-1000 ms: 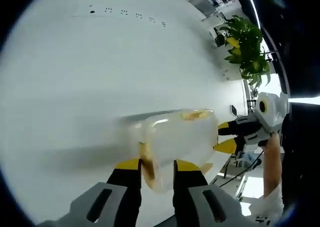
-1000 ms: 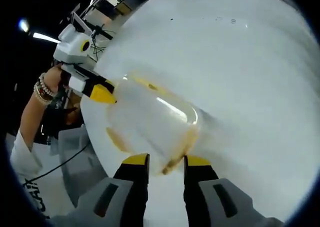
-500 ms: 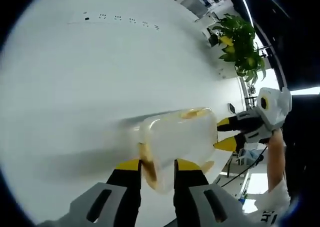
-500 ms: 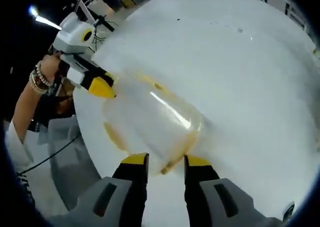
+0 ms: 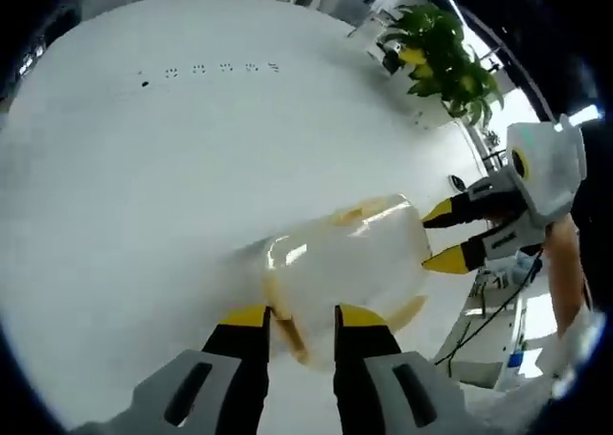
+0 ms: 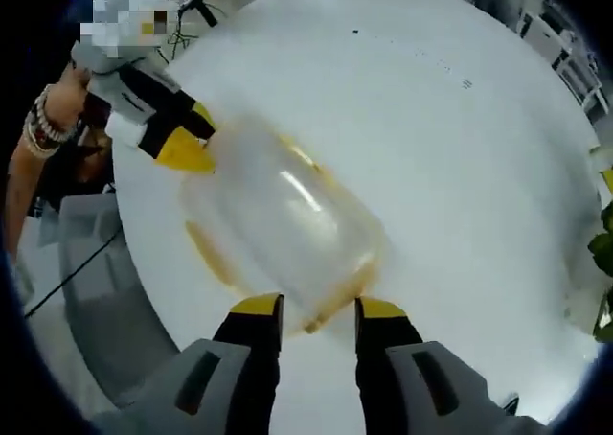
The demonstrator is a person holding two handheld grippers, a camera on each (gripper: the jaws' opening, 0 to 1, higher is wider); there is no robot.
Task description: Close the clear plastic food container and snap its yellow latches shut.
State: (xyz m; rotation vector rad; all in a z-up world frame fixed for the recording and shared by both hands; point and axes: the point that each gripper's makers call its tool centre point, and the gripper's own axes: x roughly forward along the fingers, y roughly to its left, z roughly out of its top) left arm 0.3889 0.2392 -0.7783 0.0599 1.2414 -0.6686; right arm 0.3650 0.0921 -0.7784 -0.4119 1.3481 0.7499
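Yellow-tipped jaws of the left gripper [image 5: 300, 318] stand apart astride one short end of the clear plastic food container [image 5: 340, 263]; the right gripper [image 6: 318, 310] straddles the opposite end, its jaws also parted. Whether either pinches is unclear. The container's long axis runs between both grippers, toward 2 o'clock in the left gripper view. Its yellow latches [image 6: 213, 255] line the edges. Bare white table [image 5: 144, 186] spreads from 9 to 12, with a potted plant [image 5: 441, 52] at 1.

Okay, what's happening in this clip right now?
A person holds a gripper in each hand at opposite ends of a clear plastic food container on a white table. The left gripper and right gripper each straddle an end with a yellow latch, jaws apart. Whether the latches are snapped is unclear.
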